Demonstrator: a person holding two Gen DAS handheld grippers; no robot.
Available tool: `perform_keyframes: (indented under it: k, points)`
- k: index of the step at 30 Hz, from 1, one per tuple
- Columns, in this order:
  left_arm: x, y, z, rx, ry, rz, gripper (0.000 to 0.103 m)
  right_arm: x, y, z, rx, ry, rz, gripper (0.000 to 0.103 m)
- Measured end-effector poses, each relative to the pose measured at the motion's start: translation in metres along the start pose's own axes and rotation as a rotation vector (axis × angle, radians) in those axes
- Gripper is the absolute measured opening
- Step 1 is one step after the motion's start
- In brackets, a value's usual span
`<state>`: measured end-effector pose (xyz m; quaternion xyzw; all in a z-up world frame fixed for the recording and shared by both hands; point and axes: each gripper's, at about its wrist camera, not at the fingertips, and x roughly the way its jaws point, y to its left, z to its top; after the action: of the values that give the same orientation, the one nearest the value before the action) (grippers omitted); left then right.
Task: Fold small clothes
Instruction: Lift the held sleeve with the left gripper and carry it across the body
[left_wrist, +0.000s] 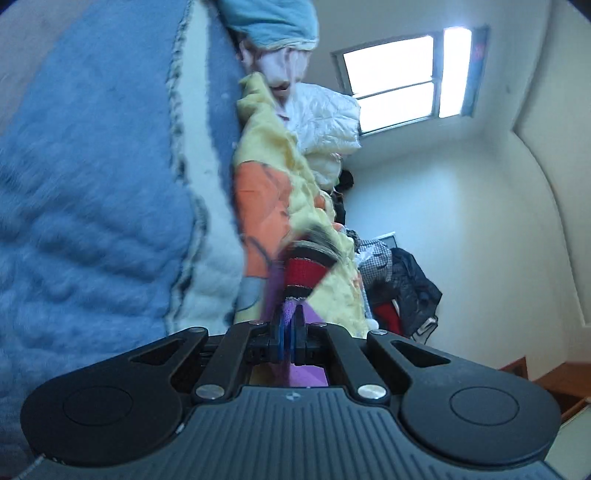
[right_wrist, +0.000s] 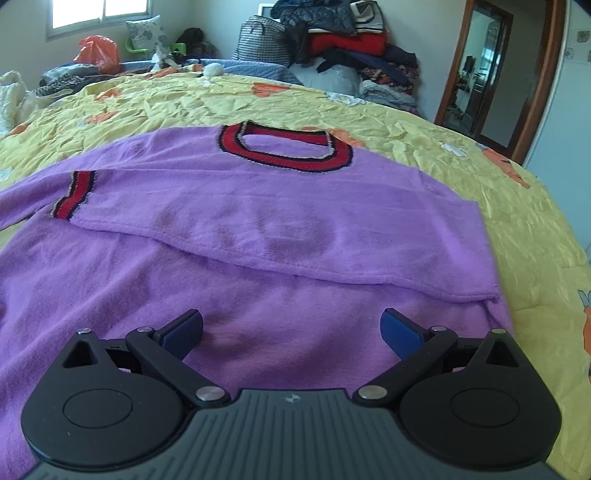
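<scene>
The left gripper (left_wrist: 291, 332) is pinching purple knit between its fingers (left_wrist: 281, 338), which are pressed together on the fabric of the purple sweater (left_wrist: 291, 314). Just beyond the fingertips a red and black striped cuff (left_wrist: 306, 269) is sticking out, blurred. This view is turned on its side, so a blue fleece blanket (left_wrist: 92, 184) is filling the left of the left wrist view, the yellow bedspread (left_wrist: 266, 125) is running up the middle, and a window (left_wrist: 399, 77) is glowing at the upper right.

In the right wrist view the sweater (right_wrist: 258, 229) is lying spread flat on the yellow bedspread (right_wrist: 424, 140) of the bed. Toward the left, a sleeve is lying folded across the chest, and its striped cuff (right_wrist: 74, 194) is resting on the purple body. In the middle, farther back, the red collar (right_wrist: 286, 146) is facing the far side of the bed. The right gripper (right_wrist: 291, 330) is hovering over the lower part of the sweater with its fingers (right_wrist: 183, 332) spread wide apart, holding nothing. Behind the bed, a pile of clothes (right_wrist: 351, 48) is leaning against the wall, and at the far right a wooden door frame (right_wrist: 539, 81) is standing open.
</scene>
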<state>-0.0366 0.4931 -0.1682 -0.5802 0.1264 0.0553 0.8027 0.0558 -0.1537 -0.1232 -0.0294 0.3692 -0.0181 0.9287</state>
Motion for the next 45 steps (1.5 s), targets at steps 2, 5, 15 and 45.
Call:
perform_keyframes:
  k: [2,5,15,45]
  points:
    - [0.003,0.005,0.006,-0.004,0.022,-0.014,0.009,-0.002,0.0,0.0,-0.006,-0.006,0.004,0.103]
    - [0.008,0.003,0.015,0.019,0.035,0.012,0.04,-0.002,-0.003,-0.001,0.012,-0.007,0.014,0.103]
    - [-0.007,-0.022,0.027,0.002,-0.043,0.001,0.003,-0.002,-0.019,-0.006,0.096,0.003,0.066,0.103]
    - [0.23,-0.356,-0.245,0.365,0.534,-0.366,0.003,-0.037,-0.028,-0.057,0.061,-0.015,0.111,0.103]
